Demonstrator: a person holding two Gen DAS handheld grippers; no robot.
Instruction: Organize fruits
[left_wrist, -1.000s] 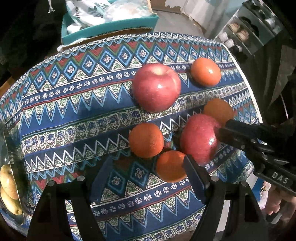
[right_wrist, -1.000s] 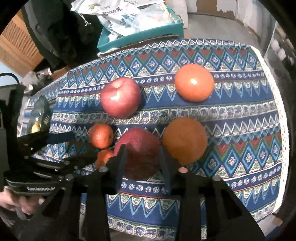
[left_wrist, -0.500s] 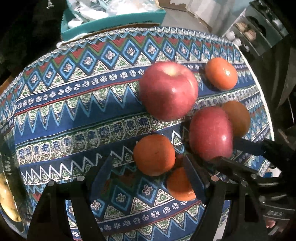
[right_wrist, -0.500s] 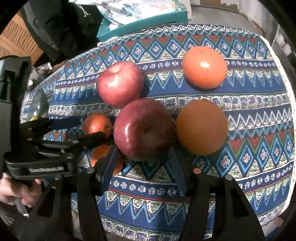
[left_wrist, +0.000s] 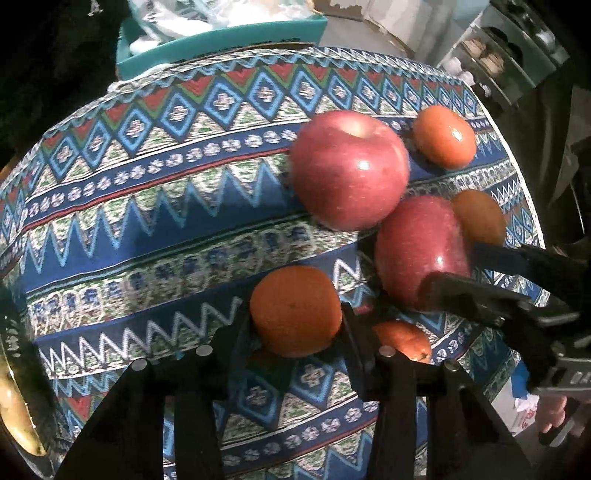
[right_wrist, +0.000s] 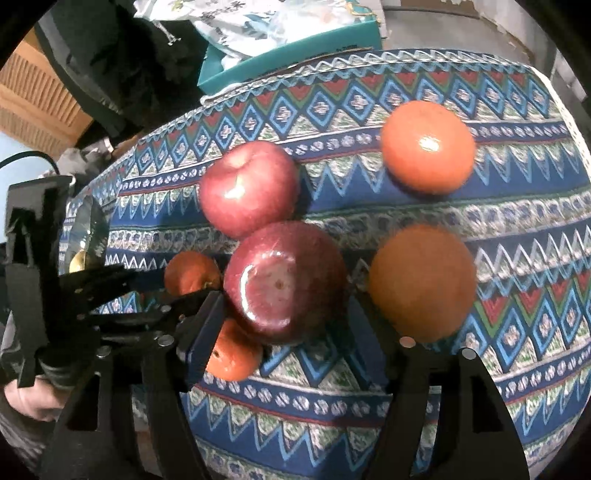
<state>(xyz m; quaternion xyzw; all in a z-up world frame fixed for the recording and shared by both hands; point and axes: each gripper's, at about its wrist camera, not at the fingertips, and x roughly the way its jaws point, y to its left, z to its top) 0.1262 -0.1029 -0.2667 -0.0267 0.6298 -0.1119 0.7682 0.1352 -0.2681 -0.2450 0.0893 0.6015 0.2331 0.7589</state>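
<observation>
Since a second ago: left gripper (left_wrist: 297, 314) has clamped its jaws on an orange (left_wrist: 295, 310) near the table's (left_wrist: 110, 206) front edge; right gripper (right_wrist: 284, 314) jaws are opening, its dark red apple (right_wrist: 284, 280) now between them, set down against the second apple (right_wrist: 249, 188). Judgement: apples grouped; orange goes next

Table under a blue patterned cloth with zigzag and diamond bands (right_wrist: 406, 406). Lying directly on it: two round red apples, one farther back (right_wrist: 249, 188) and one nearer (right_wrist: 284, 280), just beside each other. Also four round orange fruits: far right (right_wrist: 428, 146), large right (right_wrist: 421, 282), two small left (right_wrist: 192, 271) (right_wrist: 234, 352).
</observation>
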